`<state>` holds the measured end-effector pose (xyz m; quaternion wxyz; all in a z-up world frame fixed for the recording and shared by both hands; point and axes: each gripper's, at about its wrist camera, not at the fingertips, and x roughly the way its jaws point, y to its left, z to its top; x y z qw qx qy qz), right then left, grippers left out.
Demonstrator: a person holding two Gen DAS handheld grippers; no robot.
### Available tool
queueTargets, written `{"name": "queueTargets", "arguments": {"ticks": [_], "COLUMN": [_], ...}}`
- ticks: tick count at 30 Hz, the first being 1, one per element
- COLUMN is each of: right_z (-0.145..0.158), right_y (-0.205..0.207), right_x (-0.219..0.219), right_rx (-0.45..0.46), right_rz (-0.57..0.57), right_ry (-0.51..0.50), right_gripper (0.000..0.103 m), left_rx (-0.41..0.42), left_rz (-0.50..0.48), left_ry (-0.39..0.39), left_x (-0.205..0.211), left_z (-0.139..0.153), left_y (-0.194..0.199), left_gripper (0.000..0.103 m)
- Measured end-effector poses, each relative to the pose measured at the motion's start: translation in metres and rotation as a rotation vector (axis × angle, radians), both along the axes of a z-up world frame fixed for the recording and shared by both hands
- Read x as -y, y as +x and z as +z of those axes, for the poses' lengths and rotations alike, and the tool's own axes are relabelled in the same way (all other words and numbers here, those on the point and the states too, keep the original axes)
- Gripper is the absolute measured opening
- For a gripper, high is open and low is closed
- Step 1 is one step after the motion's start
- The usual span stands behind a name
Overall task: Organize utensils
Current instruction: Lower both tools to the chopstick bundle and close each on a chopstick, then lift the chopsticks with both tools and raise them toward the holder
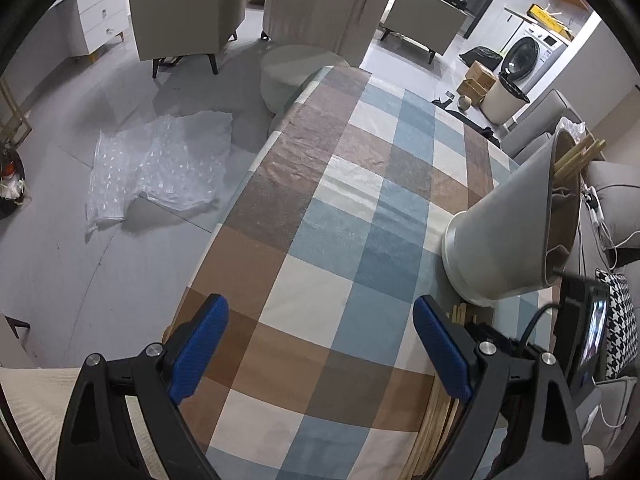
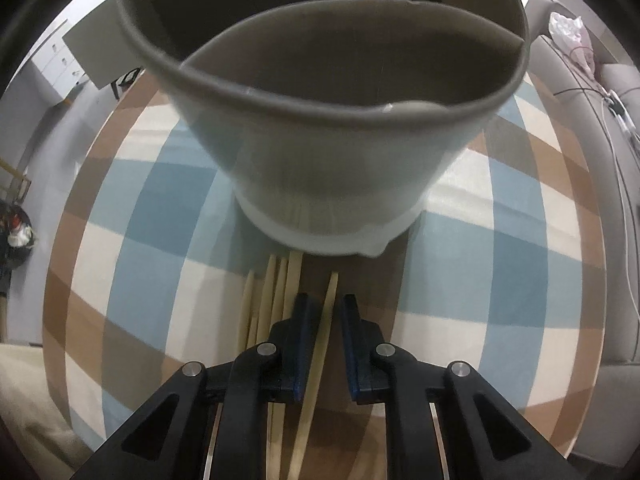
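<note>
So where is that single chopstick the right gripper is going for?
In the right wrist view the chopstick lies on the checked tablecloth, between the right gripper jaws, just in front of the grey holder.

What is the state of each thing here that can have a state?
Left claw: open, empty, above the tablecloth.
Right claw: nearly closed around one chopstick, pads not clearly pressing.
Holder: upright, chopsticks inside.
Loose chopsticks: lying flat beside the holder.

worktop (image 1: 304, 288): covered by checked cloth | bubble wrap (image 1: 160, 168): laid on floor beyond its left edge | armchair (image 1: 184, 12), washing machine (image 1: 528, 56): seen past its far end
</note>
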<state>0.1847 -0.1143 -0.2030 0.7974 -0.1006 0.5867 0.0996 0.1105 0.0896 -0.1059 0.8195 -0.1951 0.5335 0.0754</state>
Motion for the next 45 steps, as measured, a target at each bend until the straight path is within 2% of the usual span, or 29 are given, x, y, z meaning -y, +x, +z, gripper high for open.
{"name": "queueTargets", "arguments": {"ticks": [3,5,9,12,16,22,28,31,37,43,45], "right_z": [0.002,0.004,0.01,0.023,0.043,0.054,0.063,0.062,0.059,0.059,0.059], "right_y": [0.0,-0.003,-0.013,-0.023,-0.034,-0.035,-0.05,-0.051,-0.057,-0.062,-0.062], "right_x": [0.0,0.003,0.02,0.043,0.092,0.155,0.174,0.189,0.194,0.203,0.205], "right_rx": [0.015,0.02,0.02,0.042,0.062,0.057,0.058,0.049,0.056,0.075,0.074], "right_rz": [0.008,0.01,-0.012,-0.067,-0.192,-0.384,-0.429,-0.451,-0.459,-0.458,-0.458], "right_ry": [0.007,0.029,0.111,0.18,0.329,0.531,0.633,0.692,0.723,0.714,0.709], "right_gripper": [0.016,0.004,0.004,0.003,0.003,0.003,0.003,0.003,0.003,0.003,0.003], "left_rx": [-0.003,-0.01,-0.026,-0.053,-0.085,-0.128,-0.145,-0.149,-0.167,-0.233,-0.235], "left_rz": [0.0,-0.003,-0.031,-0.063,-0.115,-0.219,-0.307,-0.321,-0.314,-0.273,-0.264], "left_ry": [0.0,0.003,0.014,0.016,-0.008,-0.028,0.015,-0.003,-0.007,0.046,0.051], "left_x": [0.0,0.0,0.006,0.015,0.029,0.057,0.082,0.087,0.096,0.101,0.102], "left_z": [0.0,-0.001,-0.006,-0.013,-0.02,-0.029,-0.034,-0.037,-0.041,-0.059,-0.06], "left_y": [0.0,0.001,0.003,0.003,0.003,0.005,0.005,0.007,0.021,0.029,0.028], "left_gripper": [0.091,0.091,0.091,0.091,0.091,0.09,0.09,0.09,0.086,0.067,0.066]}}
